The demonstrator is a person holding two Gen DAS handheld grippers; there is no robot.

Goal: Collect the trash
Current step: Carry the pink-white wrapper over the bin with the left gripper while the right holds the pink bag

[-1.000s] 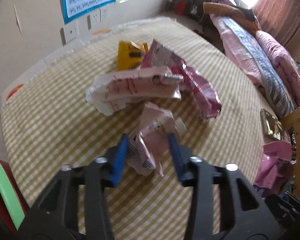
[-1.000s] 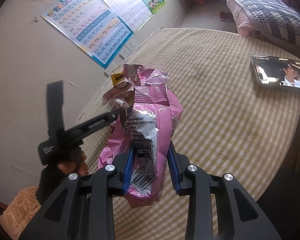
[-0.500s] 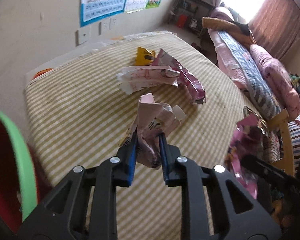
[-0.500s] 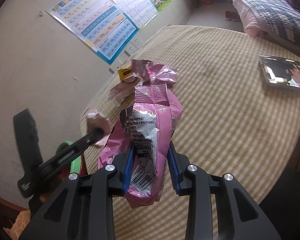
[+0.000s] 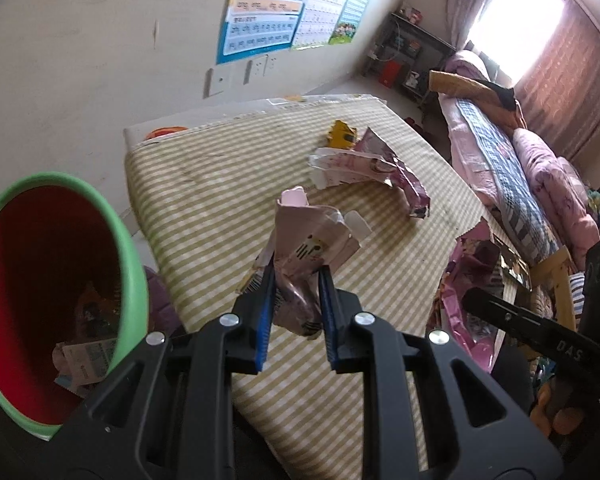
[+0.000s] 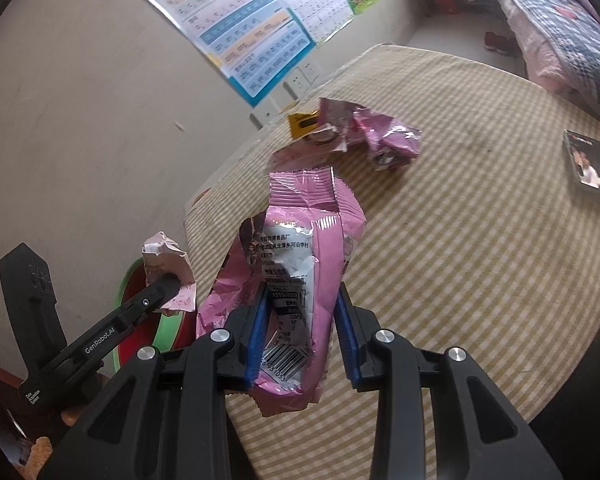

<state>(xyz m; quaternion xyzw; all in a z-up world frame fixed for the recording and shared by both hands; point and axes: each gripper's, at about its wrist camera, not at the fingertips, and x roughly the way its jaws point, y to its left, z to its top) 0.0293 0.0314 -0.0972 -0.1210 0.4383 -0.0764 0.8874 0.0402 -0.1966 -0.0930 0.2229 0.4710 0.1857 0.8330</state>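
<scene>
**Two wrappers up, bin waiting off to the side**

The left gripper (image 5: 296, 300) has its blue fingers clamped on a crumpled pale-pink wrapper (image 5: 312, 248), lifted clear of the checked bench (image 5: 204, 208). Left of those fingers, beside the bench edge, gapes the green-rimmed red bin (image 5: 132, 264), with scraps already at its bottom. The right gripper (image 6: 302, 332) has its fingers pressed on a larger pink snack bag (image 6: 300, 264), also off the bench. Beyond both sets of fingers, a heap of pink wrappers (image 5: 364, 168) and a yellow packet (image 5: 342, 134) lie uncollected. The step in hand looks like the carry; next, each load likely needs swinging over the bin mouth before the fingers part.
</scene>
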